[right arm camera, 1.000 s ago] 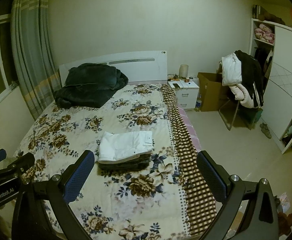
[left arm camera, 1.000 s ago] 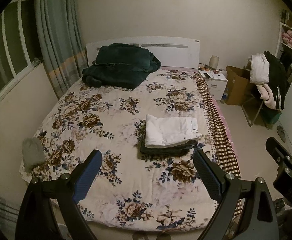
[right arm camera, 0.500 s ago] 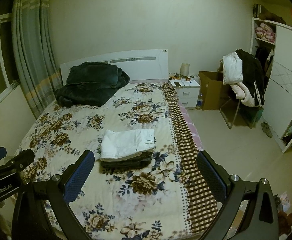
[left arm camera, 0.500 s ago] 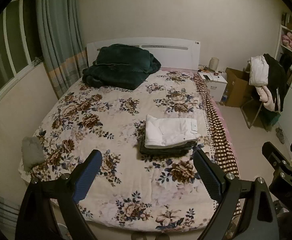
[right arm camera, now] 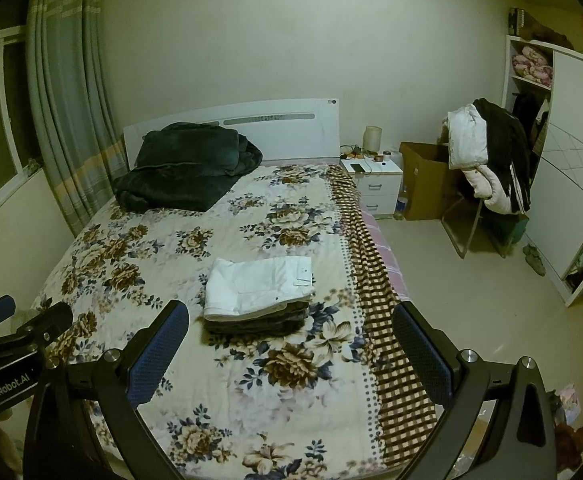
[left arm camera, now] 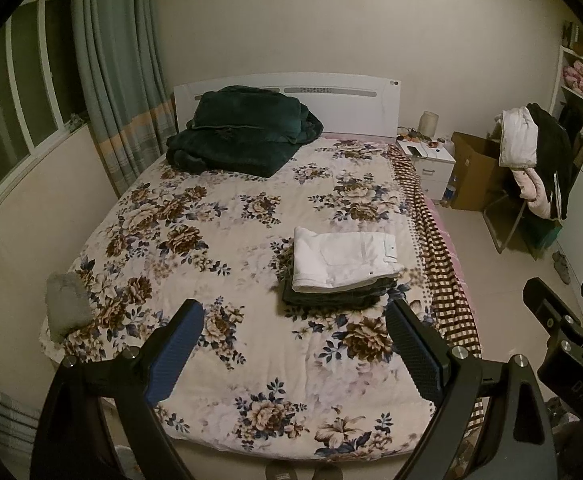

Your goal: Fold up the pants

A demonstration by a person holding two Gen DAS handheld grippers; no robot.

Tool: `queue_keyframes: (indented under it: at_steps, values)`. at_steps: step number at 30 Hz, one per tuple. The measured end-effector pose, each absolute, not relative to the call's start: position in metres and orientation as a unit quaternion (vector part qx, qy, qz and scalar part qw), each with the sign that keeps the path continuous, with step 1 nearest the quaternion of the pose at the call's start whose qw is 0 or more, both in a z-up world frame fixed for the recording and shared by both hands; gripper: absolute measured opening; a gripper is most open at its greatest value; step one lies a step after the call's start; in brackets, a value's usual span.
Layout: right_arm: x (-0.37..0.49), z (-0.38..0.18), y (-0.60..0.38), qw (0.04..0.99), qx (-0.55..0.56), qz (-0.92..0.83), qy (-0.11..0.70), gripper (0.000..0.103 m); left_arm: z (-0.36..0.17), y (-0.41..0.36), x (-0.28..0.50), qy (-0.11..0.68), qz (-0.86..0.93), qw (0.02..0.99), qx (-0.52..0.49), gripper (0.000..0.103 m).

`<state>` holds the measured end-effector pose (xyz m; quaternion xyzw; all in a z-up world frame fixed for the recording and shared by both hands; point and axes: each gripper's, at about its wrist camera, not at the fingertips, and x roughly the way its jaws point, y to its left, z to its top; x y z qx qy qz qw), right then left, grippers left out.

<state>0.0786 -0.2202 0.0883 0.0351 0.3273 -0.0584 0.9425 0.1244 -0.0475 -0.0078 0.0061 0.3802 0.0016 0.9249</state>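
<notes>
**Folded pants stacked on the bed, both grippers wide apart and empty**

*Left wrist view.* The left gripper [left arm camera: 295,346] hovered over the foot of the bed [left arm camera: 219,264], its two blue-padded fingers [left arm camera: 173,354] spread wide with nothing between them. Beyond the fingertips lay the white pants [left arm camera: 343,258], folded into a neat rectangle on top of a stack of dark folded pants [left arm camera: 331,298]; the pile rested on the floral quilt toward the bed's right edge, beside the checked border. A dark green blanket [left arm camera: 243,136] sat bunched against the white headboard [left arm camera: 339,100], and a small grey item [left arm camera: 67,306] lay at the quilt's near left corner. Part of the right gripper's body [left arm camera: 563,344] entered at the lower right — its fingers could not be seen from here.

*Right wrist view.* The right gripper [right arm camera: 291,342] was likewise fully spread and held nothing, poised above the foot of the bed. The white pants [right arm camera: 259,284] and the dark stack [right arm camera: 255,320] under them appeared just past its left finger, apart from both pads. A nightstand [right arm camera: 375,184], a cardboard box [right arm camera: 423,180] and a chair draped with clothes [right arm camera: 487,160] stood on the floor to the right — well apart from the pile.
</notes>
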Motion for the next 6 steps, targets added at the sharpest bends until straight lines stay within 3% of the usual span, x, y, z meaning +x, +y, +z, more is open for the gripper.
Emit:
queue_keyframes:
  at_steps: [6]
  values:
    - [0.0787, 0.0881, -0.2175, 0.943, 0.035, -0.055, 0.328, 0.103, -0.0087, -0.0448, 0.1226, 0.376, 0.002, 0.927, 0.006, 0.093]
